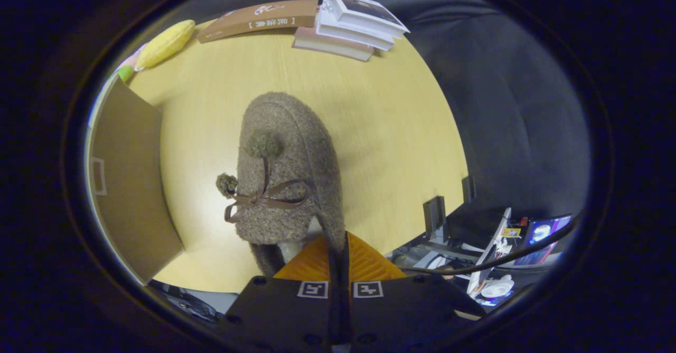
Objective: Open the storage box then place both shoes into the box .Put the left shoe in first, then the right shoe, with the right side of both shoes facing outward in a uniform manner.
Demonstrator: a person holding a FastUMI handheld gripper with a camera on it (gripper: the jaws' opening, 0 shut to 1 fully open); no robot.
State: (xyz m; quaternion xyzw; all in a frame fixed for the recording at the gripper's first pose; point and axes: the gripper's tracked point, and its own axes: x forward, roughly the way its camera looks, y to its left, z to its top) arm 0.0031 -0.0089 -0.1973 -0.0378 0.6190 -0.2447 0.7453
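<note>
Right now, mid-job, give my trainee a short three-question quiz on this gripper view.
1. True or false: the gripper is shut on the brown fuzzy shoe.
2. Which lies beyond the shoe's toe on the table? A) stack of books B) a mug C) scissors
3. Fill in: the cardboard box stands beside the shoe, on the side where its ____ hang.

Key: 1. True, the orange fingers pinch its heel rim. 2. A. 3. pompoms.
</note>
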